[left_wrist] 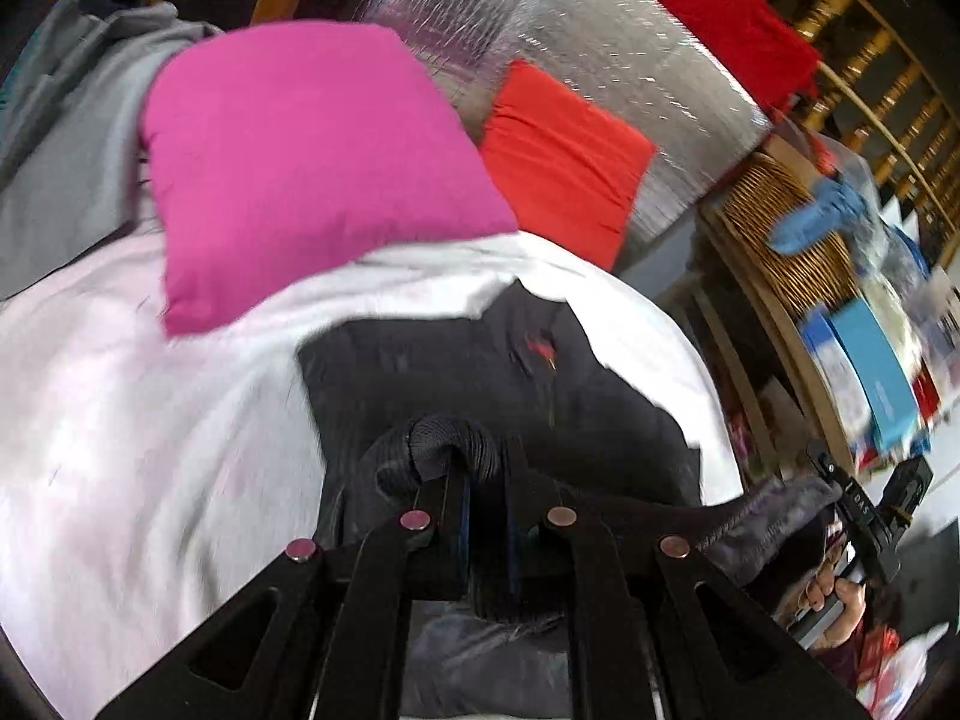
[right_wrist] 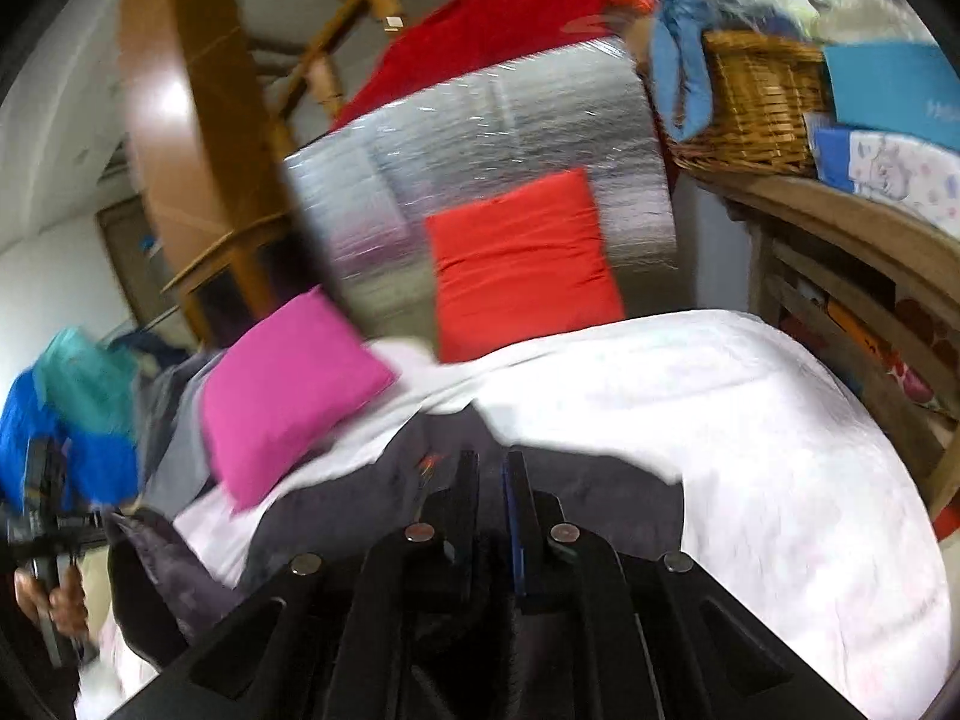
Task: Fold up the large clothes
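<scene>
A dark grey garment [left_wrist: 480,372] with a small red mark lies partly on the white bed sheet [left_wrist: 150,450]. My left gripper [left_wrist: 480,480] is shut on a bunched ribbed edge of it, lifted off the sheet. From there the cloth stretches right to the other gripper [left_wrist: 870,504], which a hand [left_wrist: 840,600] holds. In the right wrist view my right gripper [right_wrist: 492,468] is shut, with the dark garment [right_wrist: 570,504] between and under its fingers. The left gripper [right_wrist: 48,498] shows at the far left with the cloth hanging by it. Both views are blurred.
A pink pillow [left_wrist: 312,168] and a red pillow [left_wrist: 564,162] rest at the head of the bed against a silver foil panel [left_wrist: 600,48]. A wooden shelf [right_wrist: 840,210] with a wicker basket [right_wrist: 756,102] stands at the right. Grey cloth [left_wrist: 72,138] and blue clothes [right_wrist: 60,420] pile at the left.
</scene>
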### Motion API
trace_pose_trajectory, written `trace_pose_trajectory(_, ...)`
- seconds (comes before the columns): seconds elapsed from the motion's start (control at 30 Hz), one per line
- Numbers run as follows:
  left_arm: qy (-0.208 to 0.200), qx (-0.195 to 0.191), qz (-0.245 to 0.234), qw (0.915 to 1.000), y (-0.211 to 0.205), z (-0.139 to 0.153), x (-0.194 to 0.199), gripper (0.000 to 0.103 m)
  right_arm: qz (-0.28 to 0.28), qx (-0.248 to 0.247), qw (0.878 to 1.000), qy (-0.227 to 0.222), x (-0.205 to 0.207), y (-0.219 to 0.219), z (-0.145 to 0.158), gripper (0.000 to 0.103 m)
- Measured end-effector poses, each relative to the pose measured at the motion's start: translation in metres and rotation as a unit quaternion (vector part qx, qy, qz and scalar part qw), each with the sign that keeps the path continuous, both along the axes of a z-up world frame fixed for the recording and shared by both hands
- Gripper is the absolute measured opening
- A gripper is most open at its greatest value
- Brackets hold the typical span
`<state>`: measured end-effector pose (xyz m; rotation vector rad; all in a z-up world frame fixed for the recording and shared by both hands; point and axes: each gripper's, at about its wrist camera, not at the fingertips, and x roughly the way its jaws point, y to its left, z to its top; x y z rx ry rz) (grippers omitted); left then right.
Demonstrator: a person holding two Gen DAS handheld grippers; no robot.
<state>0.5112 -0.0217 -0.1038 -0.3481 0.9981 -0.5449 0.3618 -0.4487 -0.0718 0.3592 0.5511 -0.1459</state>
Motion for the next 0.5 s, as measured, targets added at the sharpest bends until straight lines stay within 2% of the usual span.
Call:
trace_pose_trajectory(0.1, 0.027, -0.003, 0.013, 0.9995, -0.019, -0.029, 0.053, 0.01, -0.031, 0.014, 0.999, 0.022, 0.034, -0.035, -0.027, 0.009)
trace_pose_trajectory(0.17, 0.037, 0.014, 0.016, 0.9991, -0.037, -0.054, 0.079, 0.01, -0.053, 0.034, 0.997, 0.04, 0.05, -0.059, -0.051, 0.008)
trace_pose_trajectory(0.23, 0.047, 0.036, 0.029, 0.9978, -0.048, -0.08, 0.093, 0.01, -0.073, 0.069, 0.993, 0.058, 0.062, -0.087, -0.081, 0.008)
trace_pose_trajectory(0.27, 0.058, 0.035, 0.041, 0.9969, -0.05, -0.095, 0.098, 0.011, -0.081, 0.087, 0.991, 0.065, 0.066, -0.098, -0.091, 0.008)
trace_pose_trajectory(0.33, 0.083, 0.01, 0.059, 0.9948, -0.044, -0.115, 0.1, 0.014, -0.094, 0.143, 0.983, 0.069, 0.059, -0.116, -0.112, 0.009)
trace_pose_trajectory(0.37, 0.091, -0.02, 0.065, 0.9936, -0.037, -0.121, 0.098, 0.014, -0.087, 0.163, 0.98, 0.067, 0.056, -0.121, -0.118, 0.01)
trace_pose_trajectory(0.4, 0.093, -0.042, 0.067, 0.9925, -0.031, -0.122, 0.094, 0.019, -0.082, 0.175, 0.979, 0.07, 0.052, -0.124, -0.122, 0.013)
trace_pose_trajectory(0.43, 0.093, -0.062, 0.068, 0.9914, -0.024, -0.12, 0.09, 0.027, -0.077, 0.178, 0.978, 0.077, 0.05, -0.125, -0.124, 0.028)
trace_pose_trajectory(0.47, 0.09, -0.08, 0.073, 0.9901, -0.015, -0.113, 0.082, 0.034, -0.071, 0.18, 0.978, 0.082, 0.049, -0.124, -0.125, 0.062)
trace_pose_trajectory(0.5, 0.087, -0.089, 0.08, 0.989, -0.007, -0.108, 0.074, 0.051, -0.06, 0.183, 0.978, 0.082, 0.049, -0.122, -0.124, 0.08)
